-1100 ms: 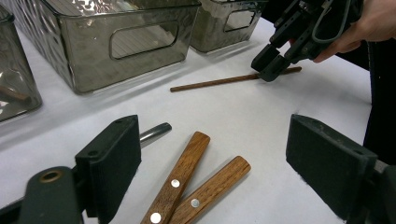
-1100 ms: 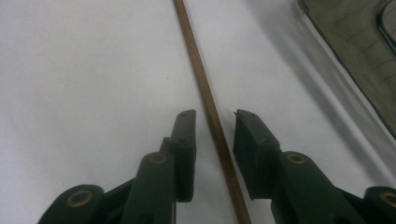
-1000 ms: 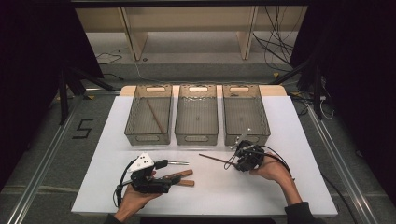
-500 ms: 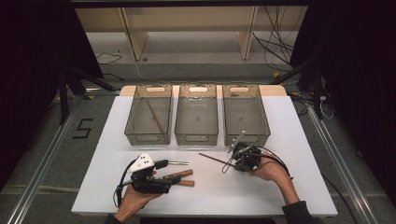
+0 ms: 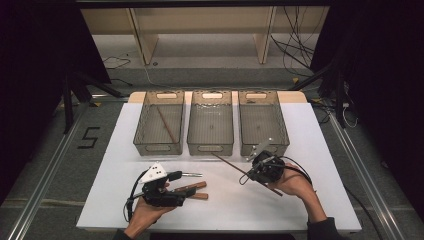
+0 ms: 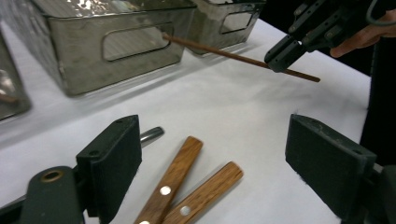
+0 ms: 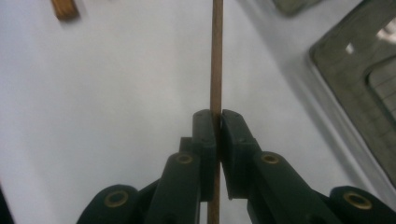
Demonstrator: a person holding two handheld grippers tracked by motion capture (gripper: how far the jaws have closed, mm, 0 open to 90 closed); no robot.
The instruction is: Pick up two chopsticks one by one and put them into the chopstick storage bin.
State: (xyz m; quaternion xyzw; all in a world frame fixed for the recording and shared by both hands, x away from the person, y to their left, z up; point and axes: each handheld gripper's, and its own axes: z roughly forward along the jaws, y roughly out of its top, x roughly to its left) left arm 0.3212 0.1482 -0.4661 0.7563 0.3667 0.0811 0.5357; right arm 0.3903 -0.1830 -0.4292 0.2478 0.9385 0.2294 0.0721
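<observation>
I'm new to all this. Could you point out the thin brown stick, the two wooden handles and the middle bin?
thin brown stick (image 6: 224, 52), left gripper view, mid-shaft.
wooden handles (image 6: 173, 176), left gripper view, left handle's middle.
middle bin (image 5: 210, 148), high view, near wall.

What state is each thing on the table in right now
Right gripper: shut on the chopstick.
Chopstick: held off the table.
Left gripper: open, above the knife handles.
Knife handles: lying flat.
Left bin: holds one chopstick.
Middle bin: looks empty.
Right bin: looks empty.
</observation>
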